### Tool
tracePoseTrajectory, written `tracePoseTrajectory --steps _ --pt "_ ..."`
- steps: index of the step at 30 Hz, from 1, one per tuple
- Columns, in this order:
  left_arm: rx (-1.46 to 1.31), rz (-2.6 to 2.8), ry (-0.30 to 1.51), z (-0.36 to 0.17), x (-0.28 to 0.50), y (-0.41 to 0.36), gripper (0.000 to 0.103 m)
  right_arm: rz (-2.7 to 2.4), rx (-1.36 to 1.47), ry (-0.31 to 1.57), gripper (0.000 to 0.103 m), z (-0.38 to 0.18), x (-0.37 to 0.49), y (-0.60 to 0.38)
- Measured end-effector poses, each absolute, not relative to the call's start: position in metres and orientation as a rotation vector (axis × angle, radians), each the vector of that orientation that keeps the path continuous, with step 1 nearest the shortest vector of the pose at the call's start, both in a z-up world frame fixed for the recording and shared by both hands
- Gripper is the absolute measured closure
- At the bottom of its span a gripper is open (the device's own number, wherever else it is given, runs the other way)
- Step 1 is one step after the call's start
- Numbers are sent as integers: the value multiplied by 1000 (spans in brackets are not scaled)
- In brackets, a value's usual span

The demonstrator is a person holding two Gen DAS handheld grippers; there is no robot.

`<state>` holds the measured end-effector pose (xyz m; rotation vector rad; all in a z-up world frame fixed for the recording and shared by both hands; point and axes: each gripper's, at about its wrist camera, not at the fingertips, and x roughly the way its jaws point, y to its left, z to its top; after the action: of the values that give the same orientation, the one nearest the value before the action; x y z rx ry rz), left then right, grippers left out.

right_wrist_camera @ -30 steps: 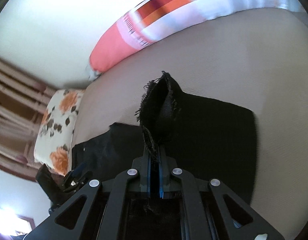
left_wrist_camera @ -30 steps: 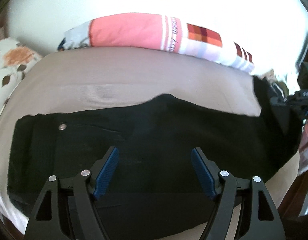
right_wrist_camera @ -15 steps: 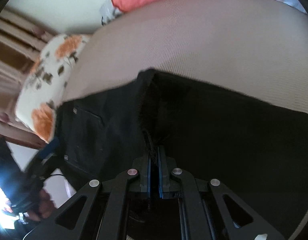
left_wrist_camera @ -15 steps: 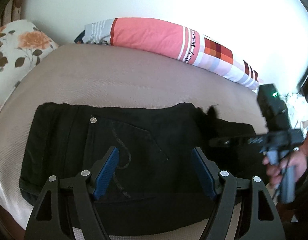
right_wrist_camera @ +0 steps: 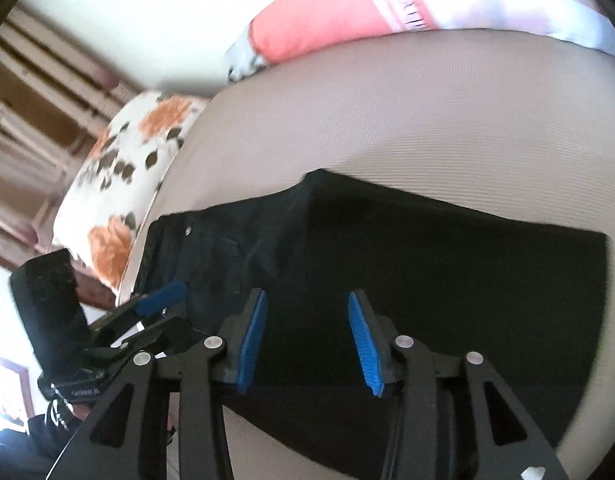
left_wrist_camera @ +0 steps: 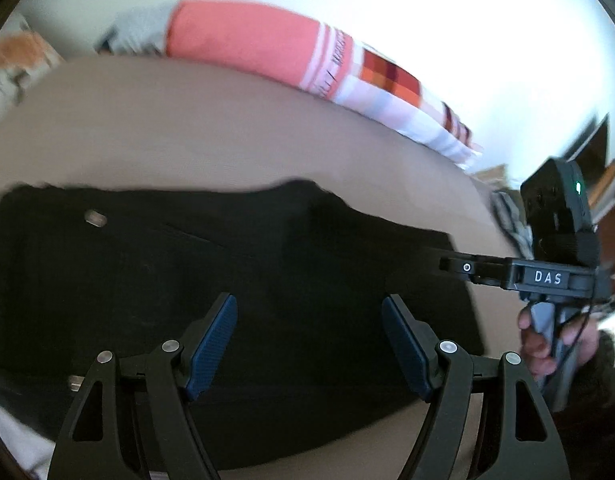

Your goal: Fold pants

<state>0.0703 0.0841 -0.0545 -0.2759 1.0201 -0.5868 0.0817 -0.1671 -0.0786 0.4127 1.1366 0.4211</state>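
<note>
**Left wrist view: both claws gaping over folded trousers**

The black denim pants point(left_wrist_camera: 235, 280) are lying folded flat on the beige ribbed bed point(left_wrist_camera: 227, 132). The left claw point(left_wrist_camera: 309, 344) is hovering over them, blue pads spread wide and gripping nothing. The right claw point(right_wrist_camera: 303, 336) is likewise standing apart, empty, above the dark cloth.

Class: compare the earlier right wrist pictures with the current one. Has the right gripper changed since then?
Yes. The right gripper, earlier clamped on the pants hem, now stands open and empty, with the pants flat on the bed.
</note>
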Motion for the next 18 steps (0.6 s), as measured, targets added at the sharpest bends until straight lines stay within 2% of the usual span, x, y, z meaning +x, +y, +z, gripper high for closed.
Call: tracePoseTrajectory --steps 2,5,8,18 --pt "-330 -627 1088 -62 78 78 32 380 447 1125 62 -76 72 -188" --pt "-415 -661 1199 -75 93 69 45 325 513 1121 61 -79 62 -211" --pt "-453 -657 1276 -86 104 63 53 275 574 1119 60 -87 52 -232" --pt "-538 -647 1399 -116 125 57 55 239 671 1104 60 -100 44 -249"
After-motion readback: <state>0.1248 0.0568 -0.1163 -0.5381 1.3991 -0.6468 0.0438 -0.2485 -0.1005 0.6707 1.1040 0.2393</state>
